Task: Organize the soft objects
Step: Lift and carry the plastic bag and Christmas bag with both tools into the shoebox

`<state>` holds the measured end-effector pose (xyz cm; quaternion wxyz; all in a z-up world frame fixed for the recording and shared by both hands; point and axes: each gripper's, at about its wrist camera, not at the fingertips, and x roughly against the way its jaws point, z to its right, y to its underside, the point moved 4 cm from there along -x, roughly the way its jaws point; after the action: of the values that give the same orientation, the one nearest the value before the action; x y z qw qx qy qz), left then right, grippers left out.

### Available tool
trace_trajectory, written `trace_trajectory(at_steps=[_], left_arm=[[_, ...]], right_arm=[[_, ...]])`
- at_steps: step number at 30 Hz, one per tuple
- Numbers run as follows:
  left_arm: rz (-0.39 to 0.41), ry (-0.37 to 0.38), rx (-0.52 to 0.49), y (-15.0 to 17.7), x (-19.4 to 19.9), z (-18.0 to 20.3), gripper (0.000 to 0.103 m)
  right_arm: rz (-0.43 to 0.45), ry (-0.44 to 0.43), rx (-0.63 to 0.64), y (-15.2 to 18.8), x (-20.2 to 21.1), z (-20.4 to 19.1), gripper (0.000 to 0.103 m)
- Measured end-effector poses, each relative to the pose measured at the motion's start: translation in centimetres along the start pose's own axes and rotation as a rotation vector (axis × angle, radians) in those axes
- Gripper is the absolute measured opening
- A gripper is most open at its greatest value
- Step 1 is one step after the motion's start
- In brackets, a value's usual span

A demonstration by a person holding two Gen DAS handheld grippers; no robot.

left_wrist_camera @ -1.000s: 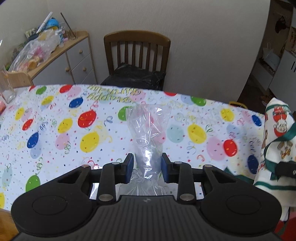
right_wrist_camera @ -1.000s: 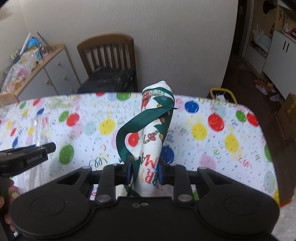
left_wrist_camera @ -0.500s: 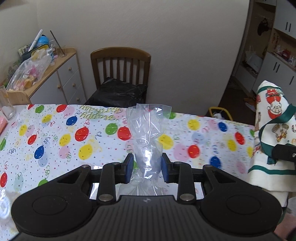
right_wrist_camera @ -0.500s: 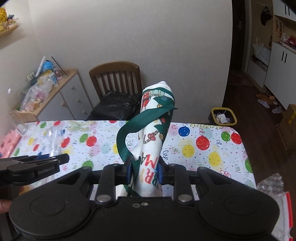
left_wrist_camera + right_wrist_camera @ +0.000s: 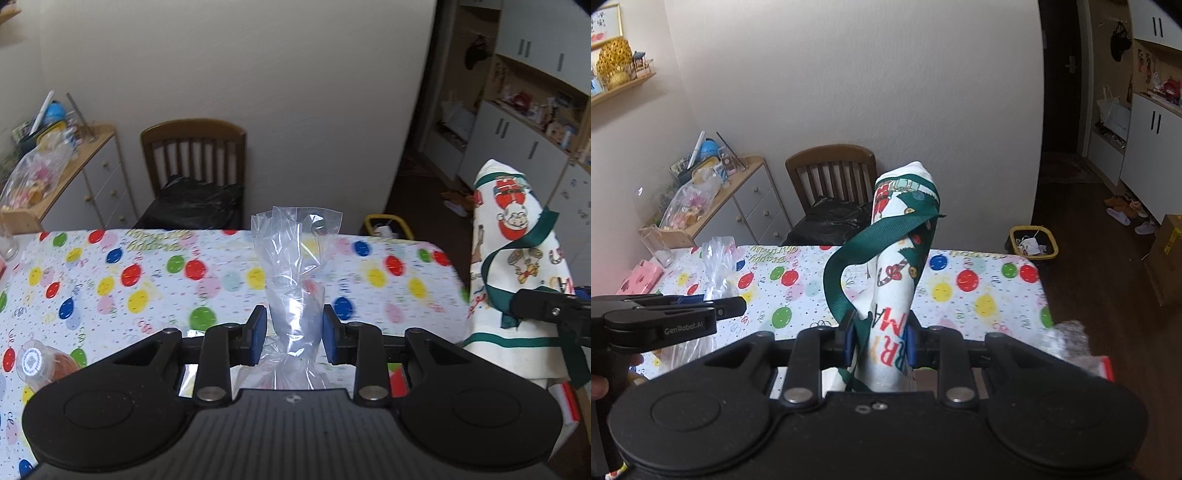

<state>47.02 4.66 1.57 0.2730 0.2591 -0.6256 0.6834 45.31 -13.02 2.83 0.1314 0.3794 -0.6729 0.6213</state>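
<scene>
We see the left gripper (image 5: 294, 334) clamped on a clear plastic bag (image 5: 295, 266), its blue pads pressed against the gathered neck while the open mouth stands upright above the fingers. The bag's lower part bunches beneath the pads and disappears behind the gripper body, so we cannot tell how far it hangs. Its film is transparent and crinkled, and the balloon-print tablecloth (image 5: 147, 280) shows through it.

We see the right gripper (image 5: 880, 341) closed on a Christmas-print cloth bag (image 5: 901, 258), white with green trim, red lettering and a dark green ribbon strap (image 5: 849, 266) looping out on the left of the bag. The bag rises upright from the pads; its bottom is hidden behind the gripper body, and the lettering is only partly readable. In the left wrist view the same cloth bag (image 5: 513, 258) appears to the right of the plastic bag, well apart from it, with the right gripper cut off at the frame edge.

Both bags are held above the tablecloth. Beyond the tablecloth's far edge stands a wooden chair (image 5: 194, 162) with a black bag on its seat. To the left of the plastic bag, a round-lidded container (image 5: 35, 363) lies at the near edge, partly blocked by the gripper body.
</scene>
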Motion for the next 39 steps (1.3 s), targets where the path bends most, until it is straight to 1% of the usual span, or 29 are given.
trace_trajectory(at_steps=[5,12,18,22,26,28,31,34,39], left_arm=[[0.005,0.05,-0.03,0.6,1.8,4.0,0.03],[-0.019,0.126,-0.079,2.5,2.4,10.3,0.03],[-0.046,0.179,-0.112,4.4,1.7,15.6,0.03],[-0.068,0.197,-0.124,5.8,0.6,18.3,0.03],[-0.099,0.195,-0.12,7.2,-1.1,19.8,0.03],[-0.118,0.187,-0.109,7.8,-2.1,20.1,0.03],[-0.125,0.166,-0.098,8.3,-3.3,20.0,0.03],[-0.125,0.144,-0.095,8.4,-4.3,19.9,0.03],[-0.16,0.138,-0.096,9.0,-6.2,19.9,0.03]], right_arm=[[0.016,0.019,-0.013,1.0,2.6,2.7,0.025],[0.018,0.056,-0.043,3.1,4.8,7.3,0.025],[0.014,0.099,-0.069,5.1,6.0,11.4,0.025],[-0.012,0.136,-0.075,6.9,5.4,13.5,0.025],[-0.065,0.15,-0.076,9.1,3.9,14.8,0.025],[-0.093,0.152,-0.074,10.2,2.9,15.1,0.025],[-0.123,0.151,-0.061,11.5,1.8,15.2,0.025],[-0.151,0.142,-0.055,12.4,0.8,15.3,0.025],[-0.19,0.126,-0.025,13.1,-0.5,15.0,0.025]])
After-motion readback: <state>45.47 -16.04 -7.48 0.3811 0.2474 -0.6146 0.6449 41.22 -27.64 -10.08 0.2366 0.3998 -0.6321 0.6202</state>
